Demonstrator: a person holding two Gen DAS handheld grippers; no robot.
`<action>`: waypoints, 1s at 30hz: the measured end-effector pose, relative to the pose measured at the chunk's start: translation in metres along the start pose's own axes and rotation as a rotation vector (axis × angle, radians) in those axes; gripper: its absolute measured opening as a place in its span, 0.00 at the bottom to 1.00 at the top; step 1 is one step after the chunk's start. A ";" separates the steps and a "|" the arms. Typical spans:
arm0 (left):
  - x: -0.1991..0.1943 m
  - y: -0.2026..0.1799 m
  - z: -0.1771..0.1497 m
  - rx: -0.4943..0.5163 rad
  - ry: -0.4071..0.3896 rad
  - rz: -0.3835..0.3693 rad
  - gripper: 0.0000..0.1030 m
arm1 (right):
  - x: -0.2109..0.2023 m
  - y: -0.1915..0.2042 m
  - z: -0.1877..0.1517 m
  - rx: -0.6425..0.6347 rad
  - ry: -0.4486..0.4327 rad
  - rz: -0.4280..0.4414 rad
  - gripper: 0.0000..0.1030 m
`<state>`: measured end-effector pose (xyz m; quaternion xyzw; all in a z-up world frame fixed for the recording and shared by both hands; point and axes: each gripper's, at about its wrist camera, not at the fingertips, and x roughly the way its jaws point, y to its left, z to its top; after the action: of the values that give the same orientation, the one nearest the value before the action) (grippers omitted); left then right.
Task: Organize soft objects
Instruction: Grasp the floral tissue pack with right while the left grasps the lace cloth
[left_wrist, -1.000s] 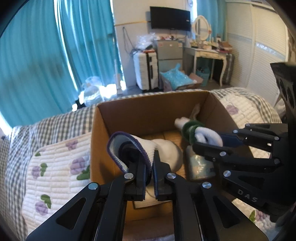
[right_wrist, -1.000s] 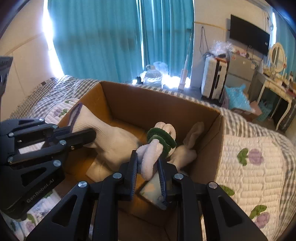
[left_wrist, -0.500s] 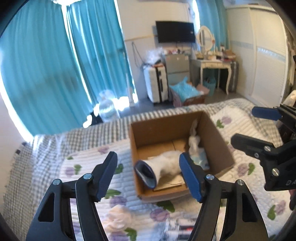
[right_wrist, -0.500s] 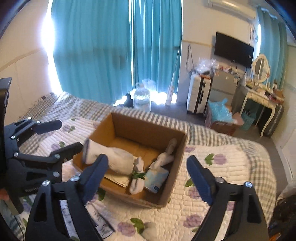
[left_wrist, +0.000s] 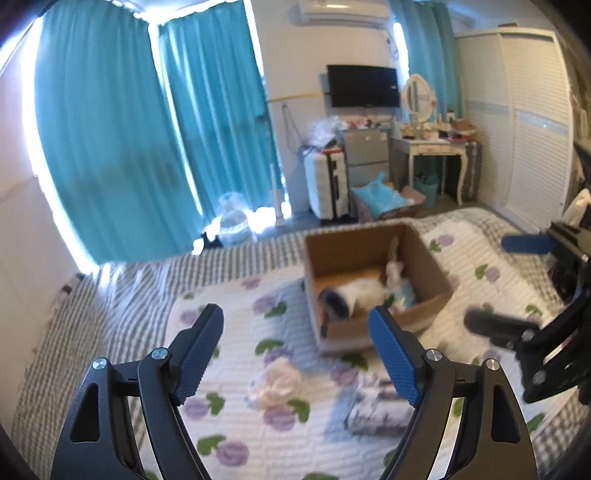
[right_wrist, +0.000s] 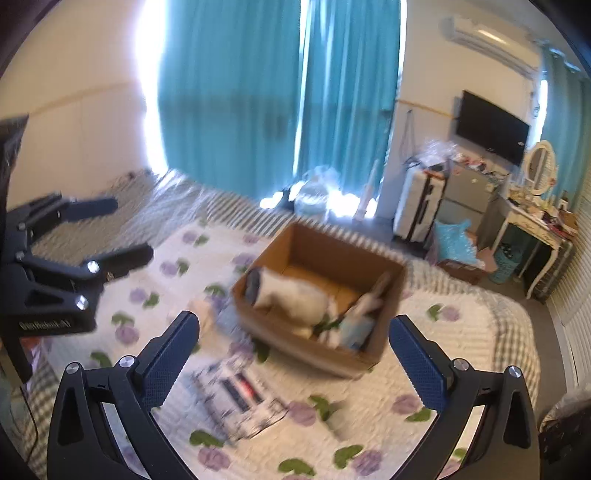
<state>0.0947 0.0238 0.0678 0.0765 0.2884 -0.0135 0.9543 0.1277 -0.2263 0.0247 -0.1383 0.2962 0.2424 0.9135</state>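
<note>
Socks (left_wrist: 360, 293) in cardboard box (left_wrist: 430, 258), on bed quilt (left_wrist: 236, 332)

Motion blur smeared both views.
The items in the cardboard box (left_wrist: 373, 291) were too soft to identify; the printed packet (right_wrist: 240, 402) at lower centre stayed unreadable, and the right gripper (left_wrist: 517, 288) ran off the right edge.

A matt brown cardboard box (left_wrist: 373, 258) is seen on a quilted, stitched cloth bedspread (left_wrist: 229, 332). Soft white knitted cloth is shown by the sock (right_wrist: 291, 295) inside. The gripper fingers (left_wrist: 393, 354) are faced with dimpled blue rubbery pads on matt black plastic.
</note>
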 end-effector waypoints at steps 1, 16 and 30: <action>0.004 0.004 -0.011 -0.012 0.013 0.011 0.80 | 0.011 0.007 -0.010 -0.008 0.027 0.006 1.00; 0.074 0.019 -0.142 -0.179 0.220 0.058 0.80 | 0.144 0.043 -0.114 -0.034 0.269 0.187 1.00; 0.077 0.018 -0.148 -0.171 0.244 0.046 0.80 | 0.167 0.029 -0.123 0.065 0.243 0.143 0.91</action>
<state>0.0787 0.0658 -0.0937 0.0028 0.4007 0.0423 0.9152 0.1718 -0.1901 -0.1769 -0.1154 0.4213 0.2787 0.8553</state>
